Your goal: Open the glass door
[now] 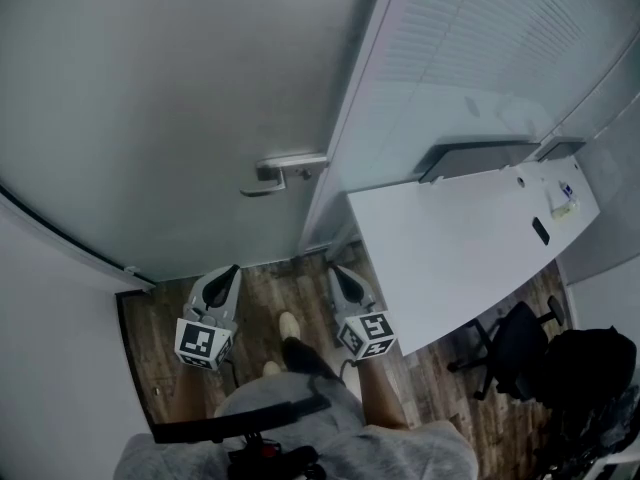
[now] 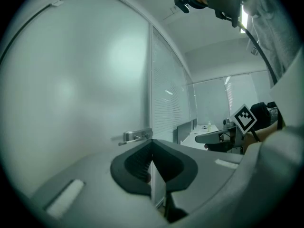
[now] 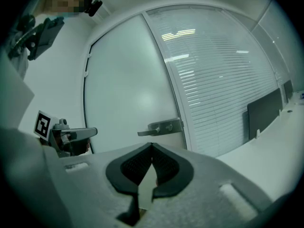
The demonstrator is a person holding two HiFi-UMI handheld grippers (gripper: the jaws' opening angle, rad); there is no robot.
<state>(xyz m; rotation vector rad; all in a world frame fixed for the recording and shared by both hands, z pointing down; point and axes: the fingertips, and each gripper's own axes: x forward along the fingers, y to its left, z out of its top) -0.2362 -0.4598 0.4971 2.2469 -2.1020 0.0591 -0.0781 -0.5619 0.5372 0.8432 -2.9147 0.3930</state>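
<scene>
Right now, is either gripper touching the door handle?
No, the left gripper and the right gripper are both apart from the door handle.

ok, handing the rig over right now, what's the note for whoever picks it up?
Left gripper: shut, empty, touching nothing.
Right gripper: shut, empty, touching nothing.
Glass door: looks closed. Its handle sits level, ahead of and between the two grippers, untouched.
Done: nothing on the door itself.
Left: reach the handle, press the lever, open the door. Mind the white desk close on the right.
</scene>
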